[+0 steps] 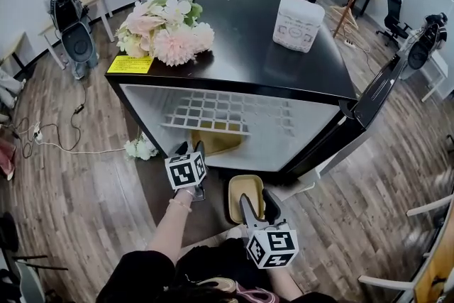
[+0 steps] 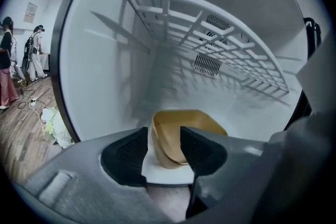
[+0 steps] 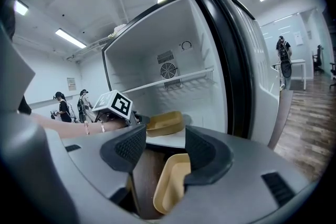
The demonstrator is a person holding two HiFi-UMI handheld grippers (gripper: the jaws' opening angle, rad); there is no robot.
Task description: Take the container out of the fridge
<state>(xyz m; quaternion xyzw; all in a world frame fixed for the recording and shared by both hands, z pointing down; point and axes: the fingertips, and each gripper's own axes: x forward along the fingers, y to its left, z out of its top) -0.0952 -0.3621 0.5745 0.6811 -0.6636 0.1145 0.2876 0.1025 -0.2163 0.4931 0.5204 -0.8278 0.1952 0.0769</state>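
Note:
The fridge (image 1: 152,106) stands open, its door (image 1: 376,92) swung out to the right. A tan container (image 1: 218,141) lies on the fridge floor under the wire shelf (image 1: 227,112). My left gripper (image 1: 191,147) reaches into the opening. In the left gripper view it (image 2: 164,136) is open, with the near left rim of the container (image 2: 189,134) between its pads, which do not press on it. My right gripper (image 1: 258,201) hangs open in front of the fridge. A second tan container (image 3: 169,189) sits just below its jaws; I cannot tell whether they touch.
On the fridge's black top are a flower bunch (image 1: 167,28), a yellow note (image 1: 130,64) and a white packet (image 1: 298,23). More flowers (image 1: 140,147) lie on the wooden floor at the fridge's left corner. Chairs, desks and people fill the back.

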